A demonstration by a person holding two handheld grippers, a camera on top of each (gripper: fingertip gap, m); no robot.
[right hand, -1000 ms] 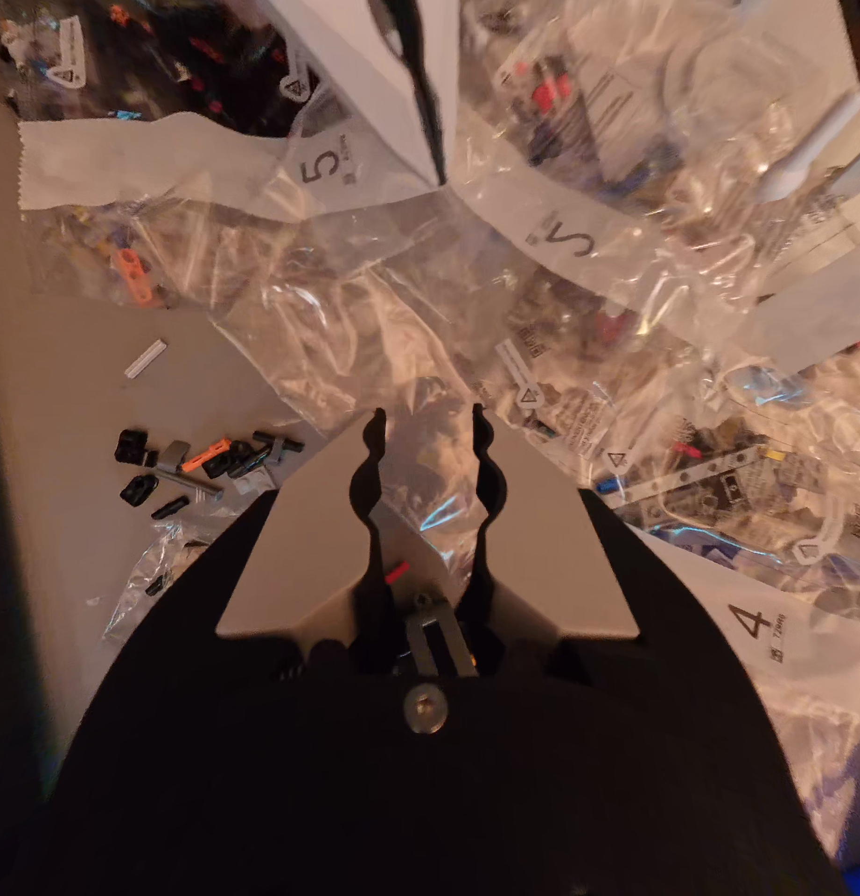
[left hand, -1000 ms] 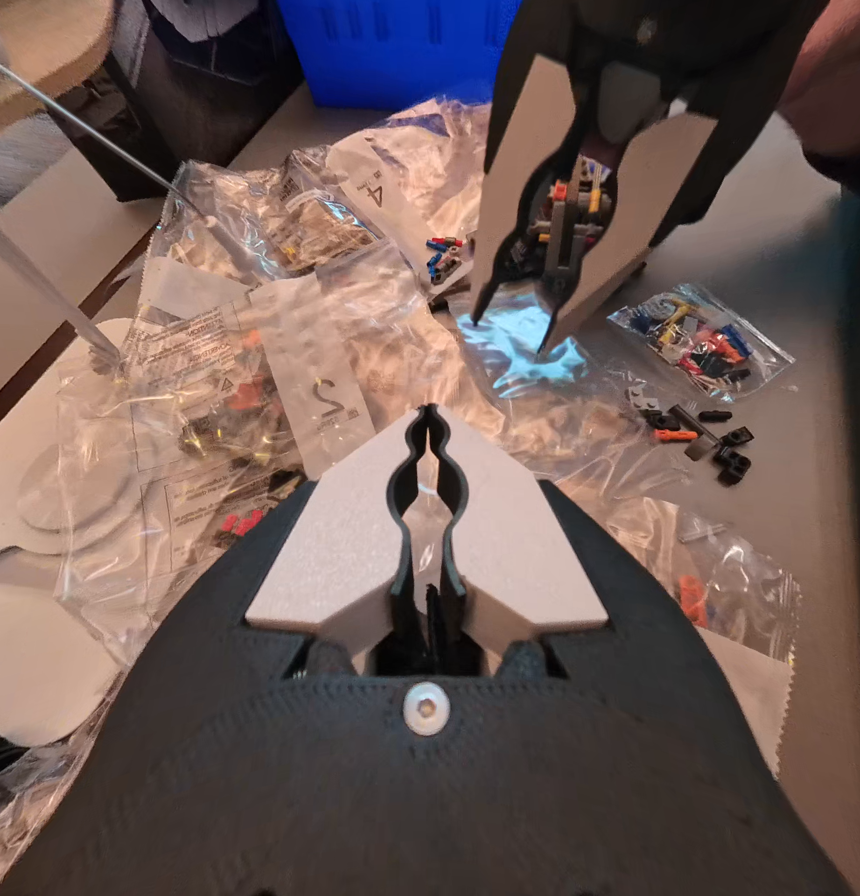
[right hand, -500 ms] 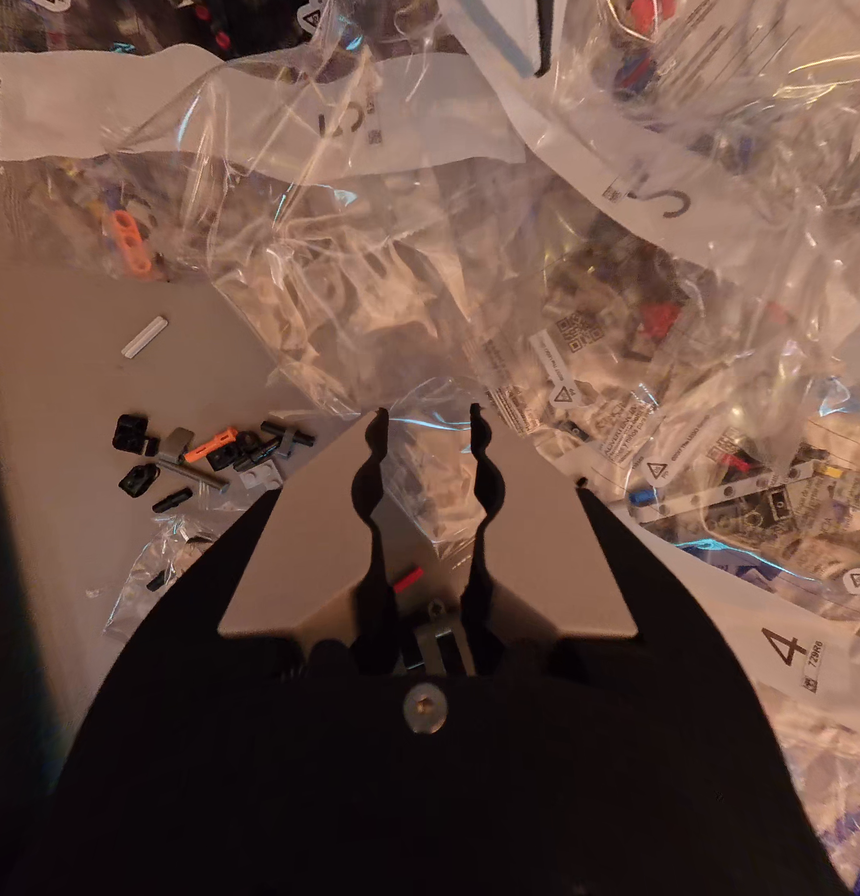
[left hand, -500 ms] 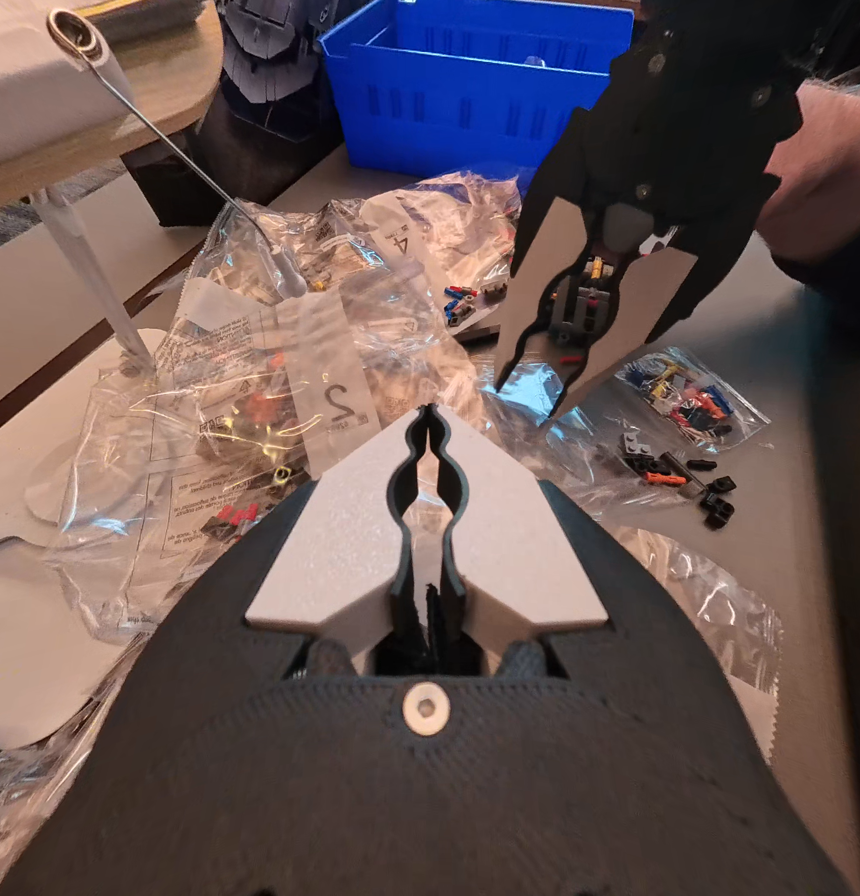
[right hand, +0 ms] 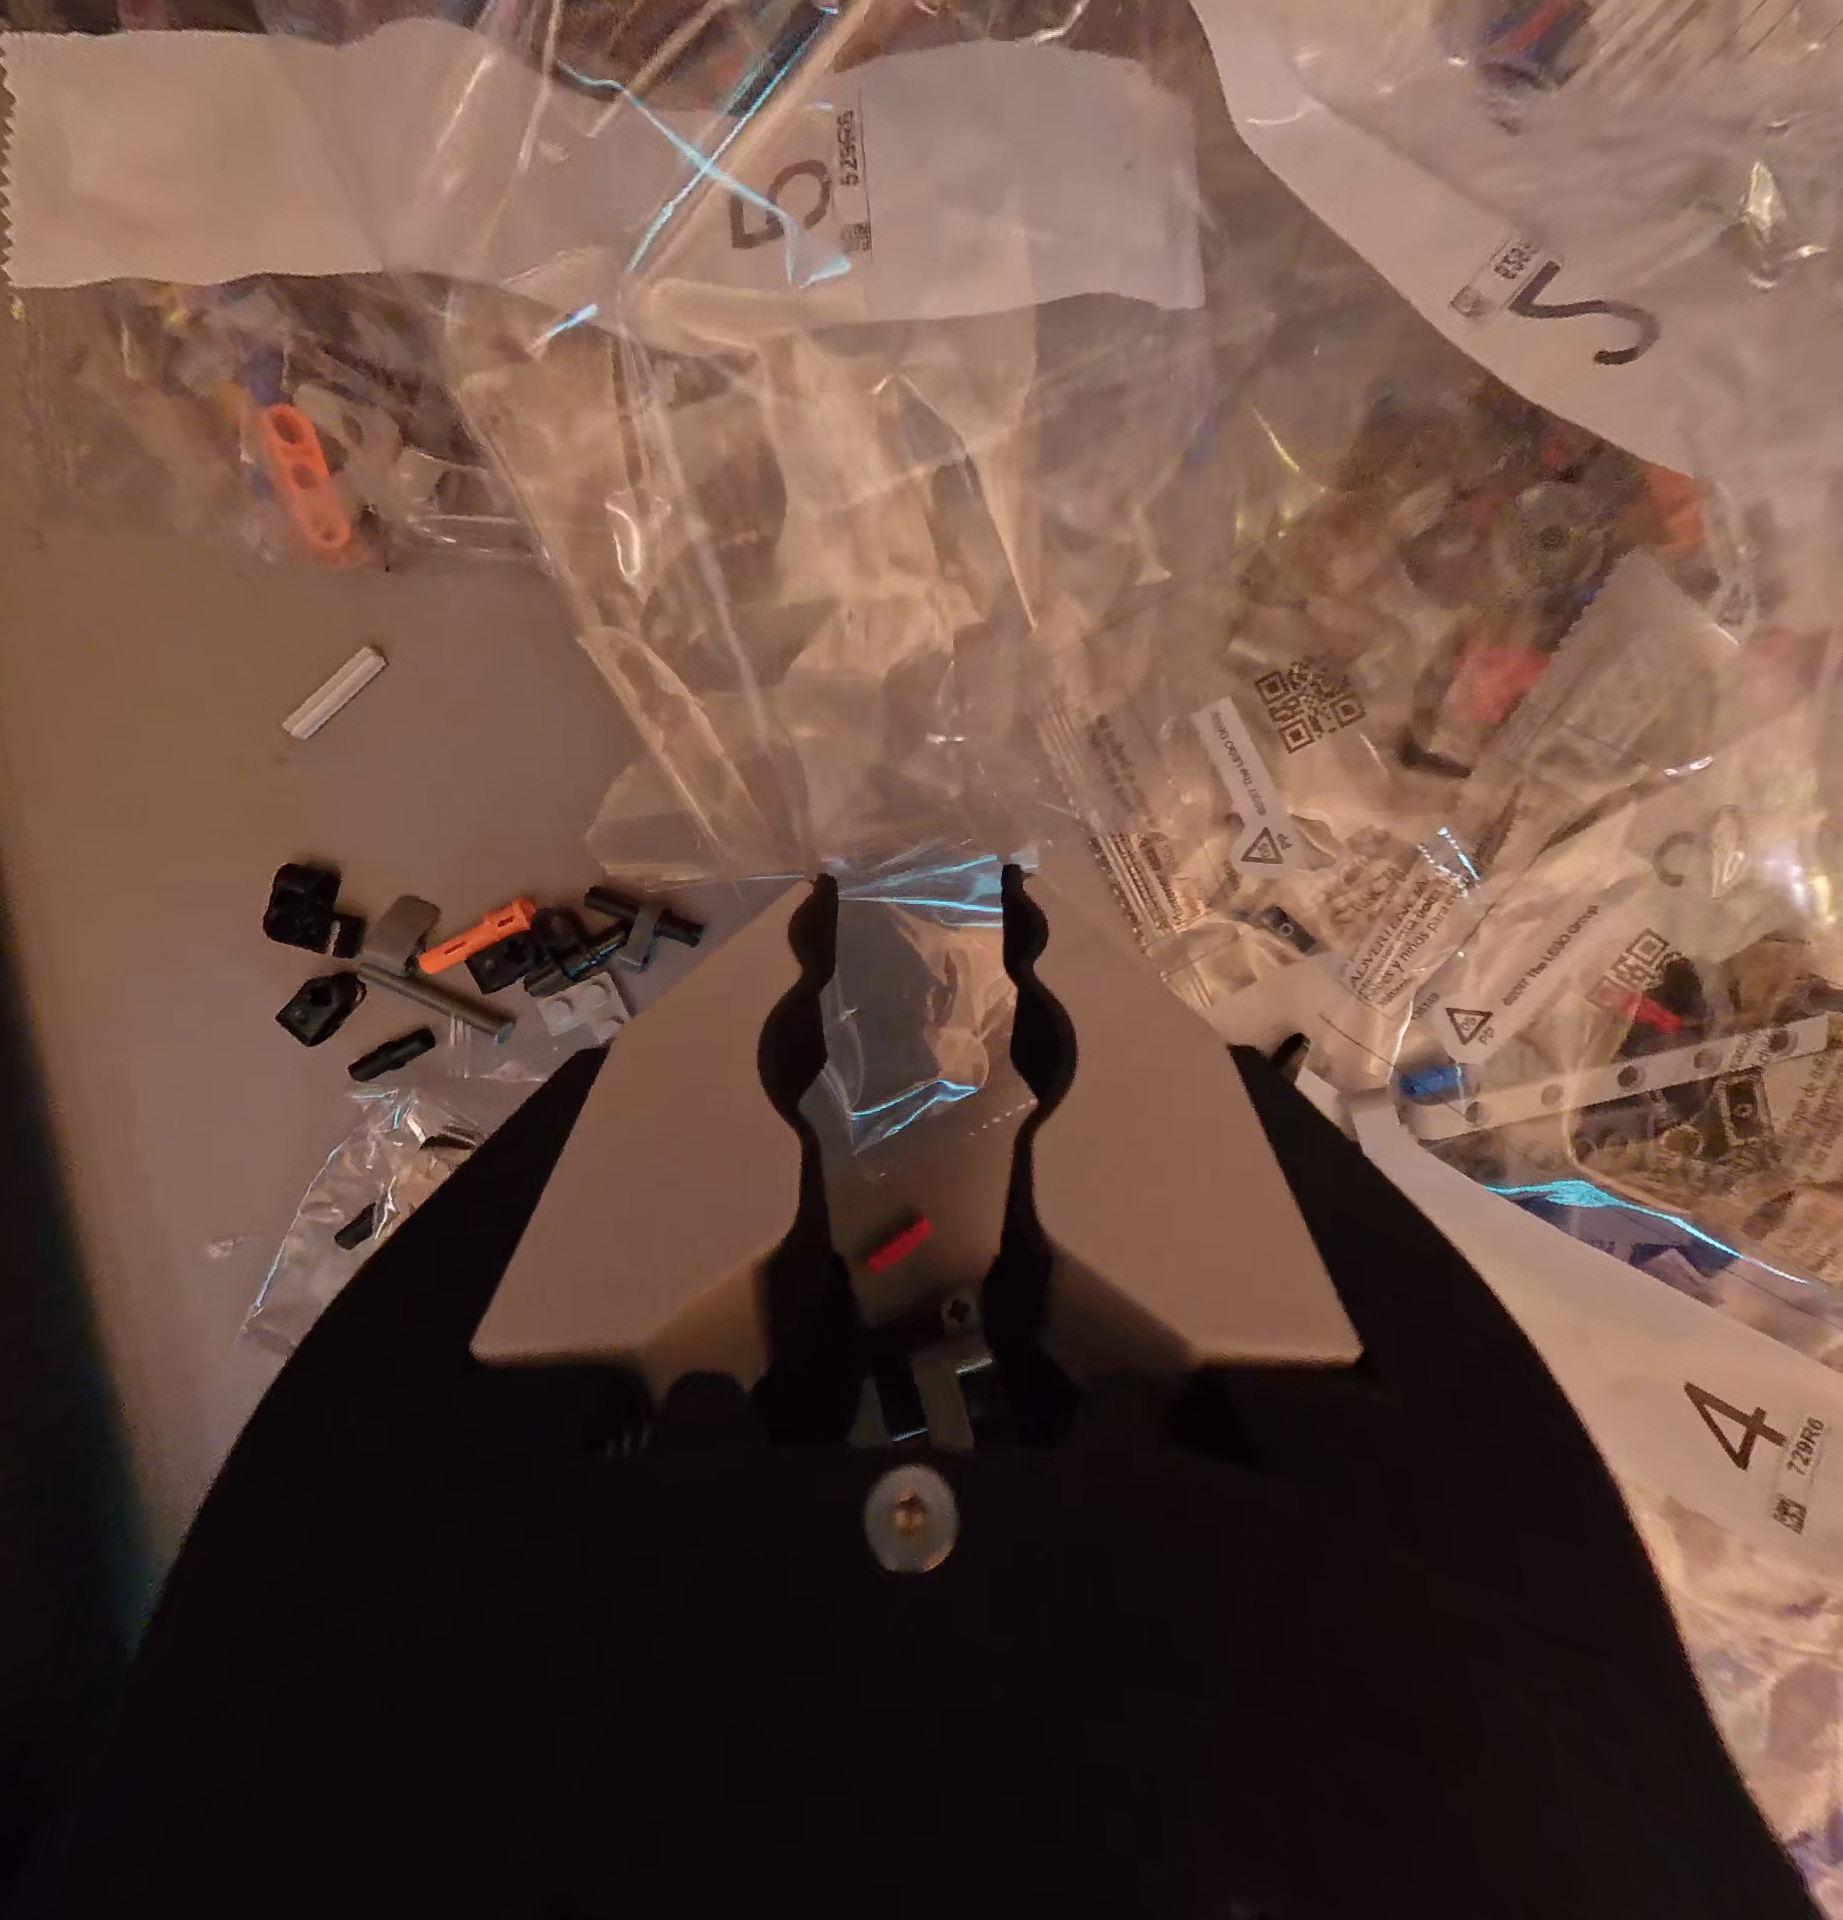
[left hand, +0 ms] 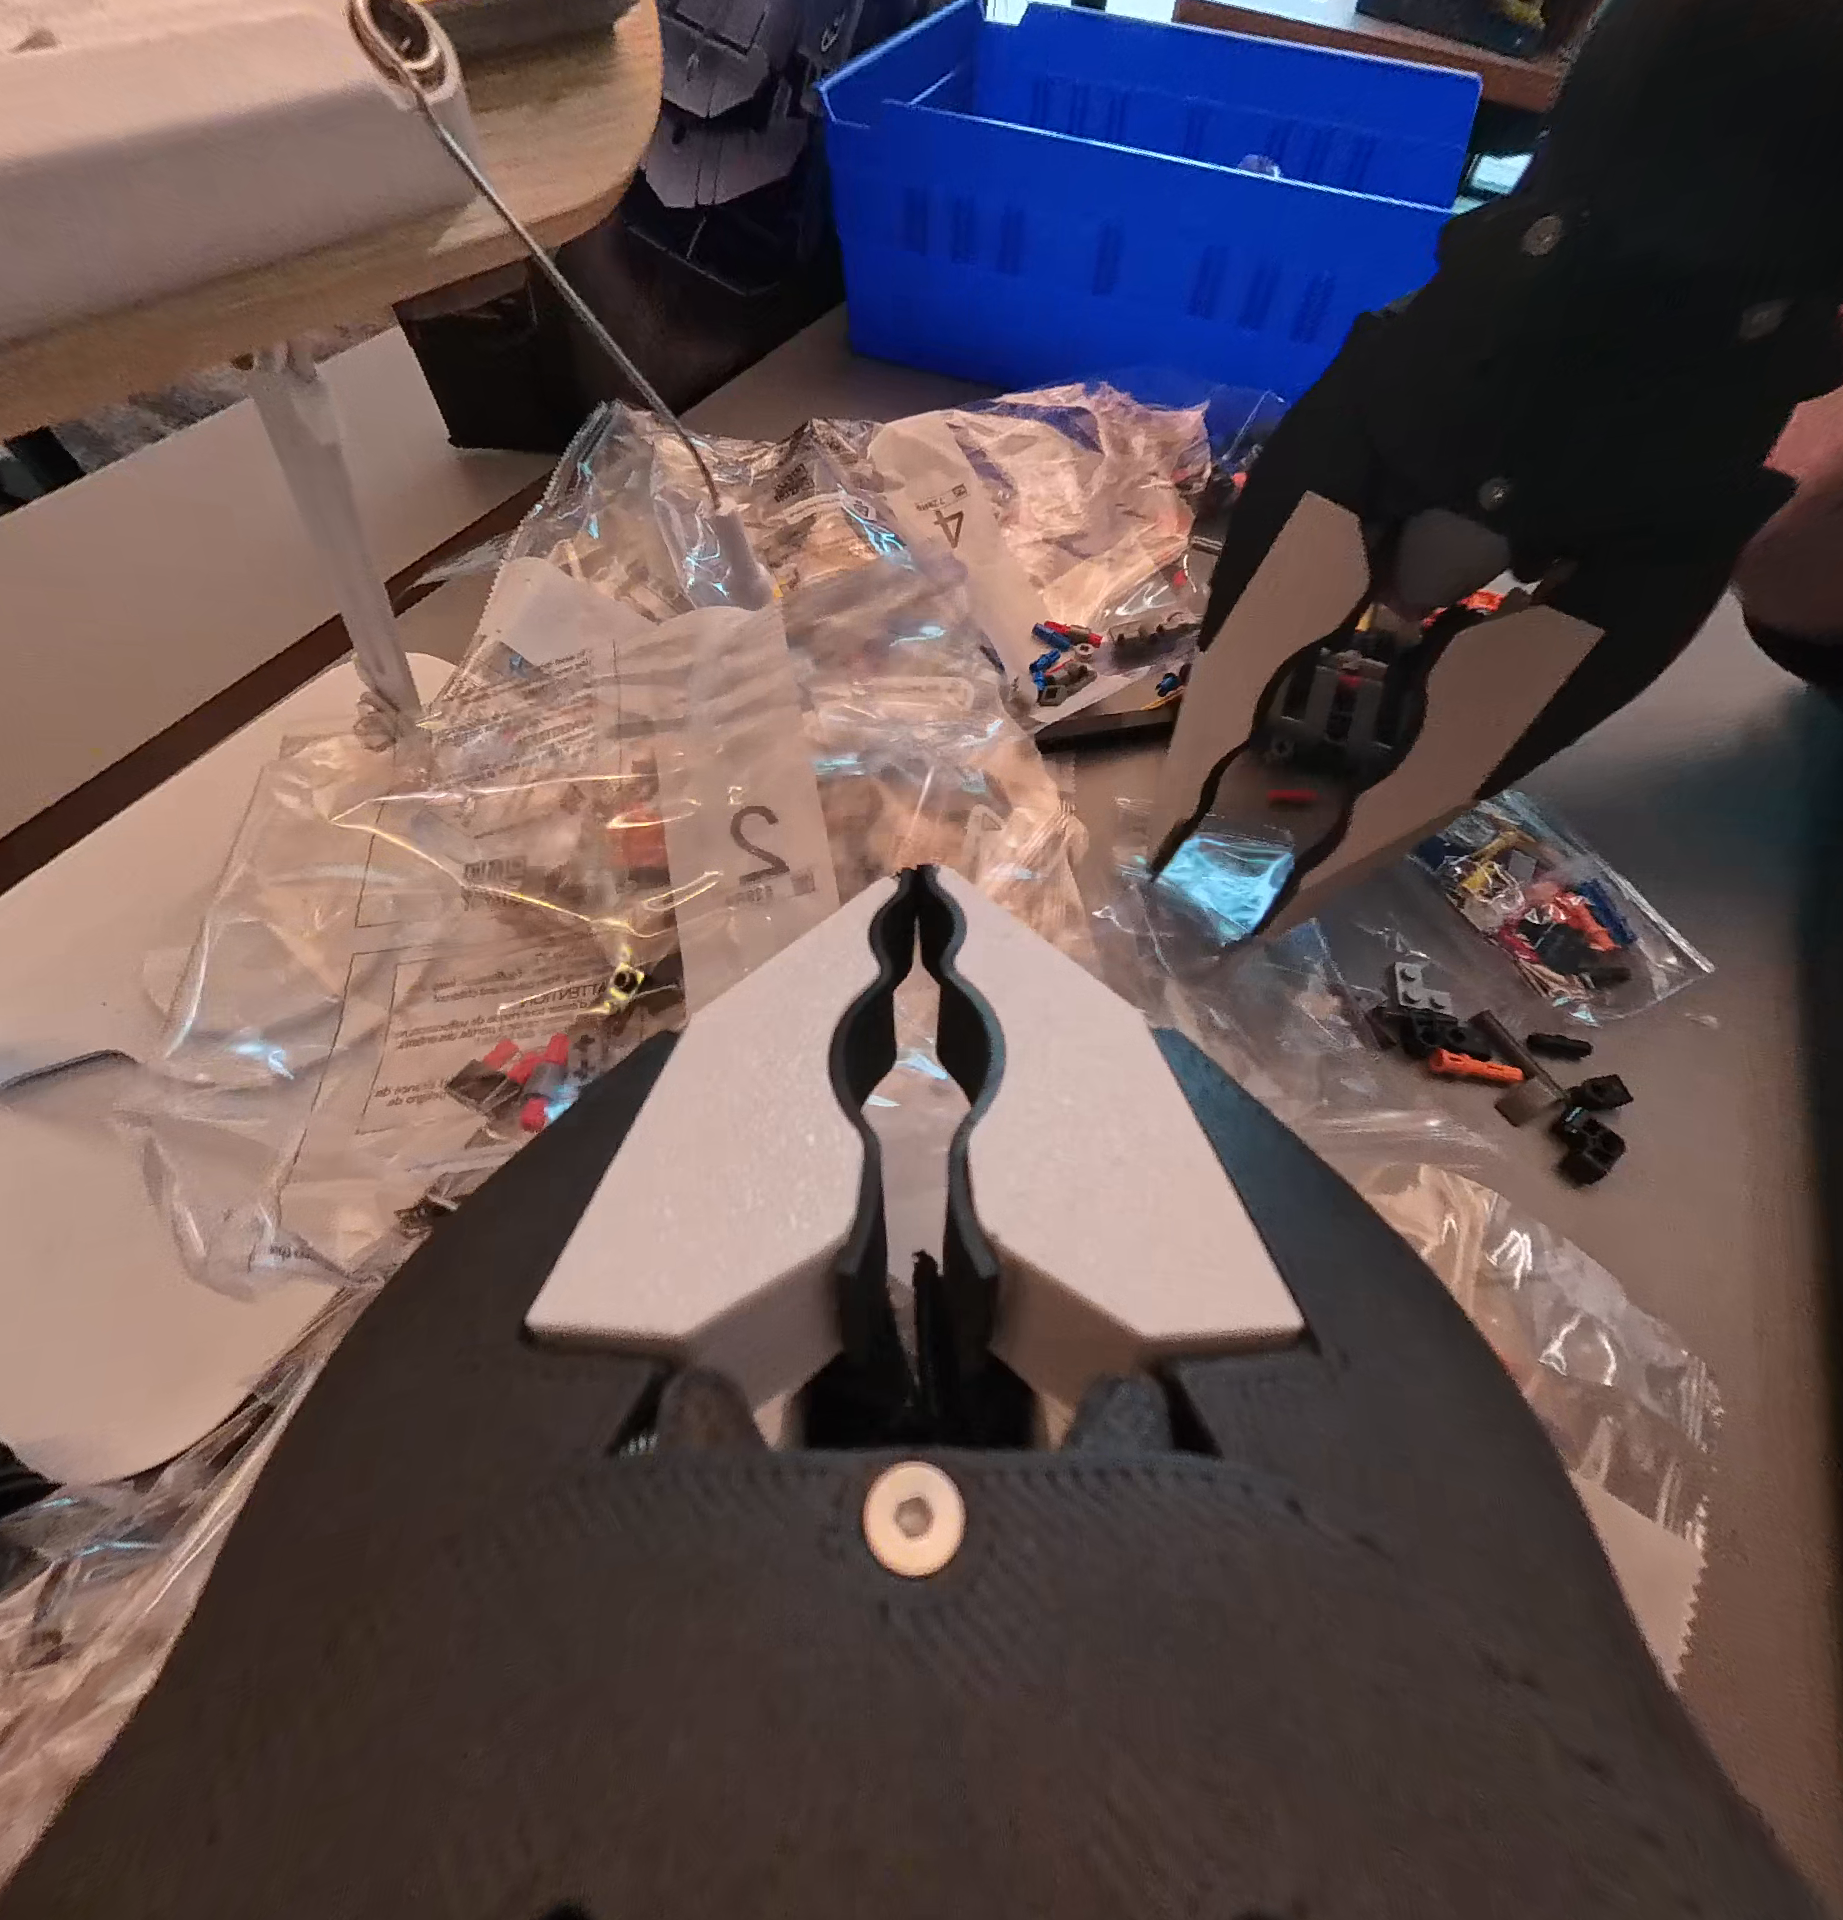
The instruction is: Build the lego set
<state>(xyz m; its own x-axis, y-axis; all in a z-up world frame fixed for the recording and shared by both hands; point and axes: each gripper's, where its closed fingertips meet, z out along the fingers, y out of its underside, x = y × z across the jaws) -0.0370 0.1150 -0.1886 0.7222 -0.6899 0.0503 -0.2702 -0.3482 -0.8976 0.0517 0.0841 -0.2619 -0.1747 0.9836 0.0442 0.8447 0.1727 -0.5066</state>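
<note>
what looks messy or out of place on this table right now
Clear plastic bags lie crumpled and overlapping across the table, hiding most of their parts. A small cluster of loose black, grey and orange pieces sits spilled on the bare surface, and one pale stick lies apart from them. Nothing looks broken.

Both the left gripper (left hand: 919, 883) and the right gripper (right hand: 915, 883) are black with pale grey finger plates. The crate (left hand: 1135, 229) is bright blue, the bags (left hand: 605, 790) clear with white strips, the worktop (right hand: 169, 748) grey. Loose pieces (right hand: 449, 961) are black, grey and orange.
</note>
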